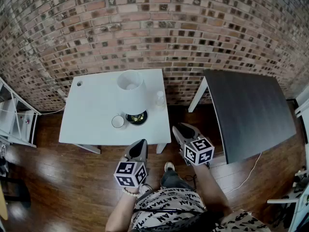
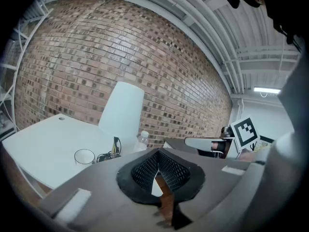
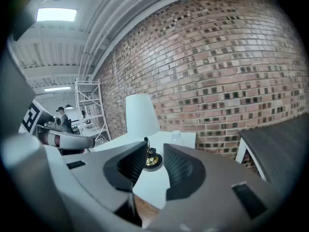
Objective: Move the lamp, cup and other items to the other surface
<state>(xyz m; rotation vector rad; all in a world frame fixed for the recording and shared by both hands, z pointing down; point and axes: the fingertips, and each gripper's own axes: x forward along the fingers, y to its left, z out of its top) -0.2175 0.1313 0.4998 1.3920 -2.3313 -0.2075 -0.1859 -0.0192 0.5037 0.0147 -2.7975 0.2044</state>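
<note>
- Left gripper is pressed together and empty. Right gripper is slightly spread with nothing between its jaws. Both hang short of the white table.
- Lamp, cup and bottle all stand on it, well apart from the dark table.
- The cup sits just beside the lamp's base, so reaching for either could knock the other.
- The lamp looks top-heavy and may tip if gripped low.
- There may be a cord at the base, though it is hard to tell. It could snag and drag the cup.

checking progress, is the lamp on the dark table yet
No, the lamp stands on the white table beside the cup, and the dark table holds nothing.
</note>
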